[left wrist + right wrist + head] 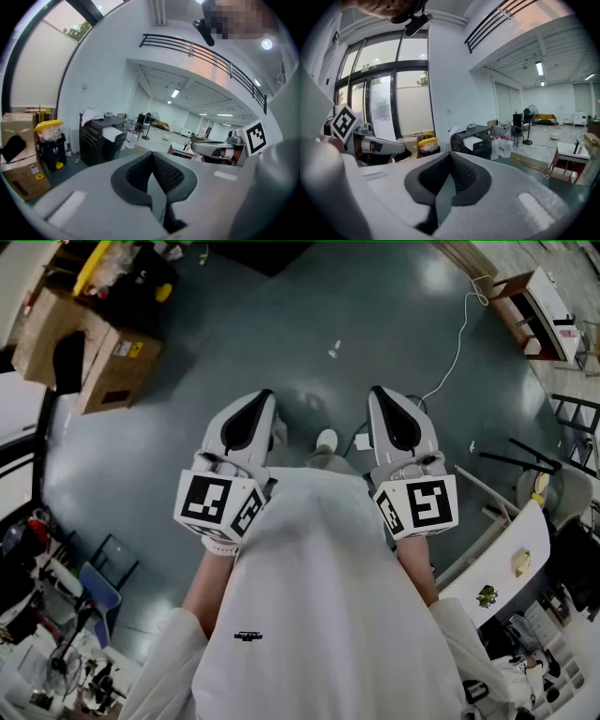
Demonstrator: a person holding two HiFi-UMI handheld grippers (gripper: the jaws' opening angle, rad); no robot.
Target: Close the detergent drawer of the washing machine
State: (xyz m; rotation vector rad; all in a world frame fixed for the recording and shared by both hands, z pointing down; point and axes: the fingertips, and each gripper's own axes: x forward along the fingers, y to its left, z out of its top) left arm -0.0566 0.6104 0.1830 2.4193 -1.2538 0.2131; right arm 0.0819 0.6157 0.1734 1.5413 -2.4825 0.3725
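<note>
Grey hall floor (281,343); cardboard boxes (89,357) beside a stuffed yellow-topped bin (50,143). Left hand-held gripper (263,399) and right hand-held gripper (378,396): jaws pressed together, empty. No view shows the detergent drawer.

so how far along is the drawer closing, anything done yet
Done: nothing that can be confirmed, since no washing machine or detergent drawer appears in any view. In hand: nothing. The left gripper and right gripper are both shut and empty, held side by side in front of the person's chest above the grey floor. Left: seemingly the whole job, reaching the machine and pushing the drawer in.
</note>
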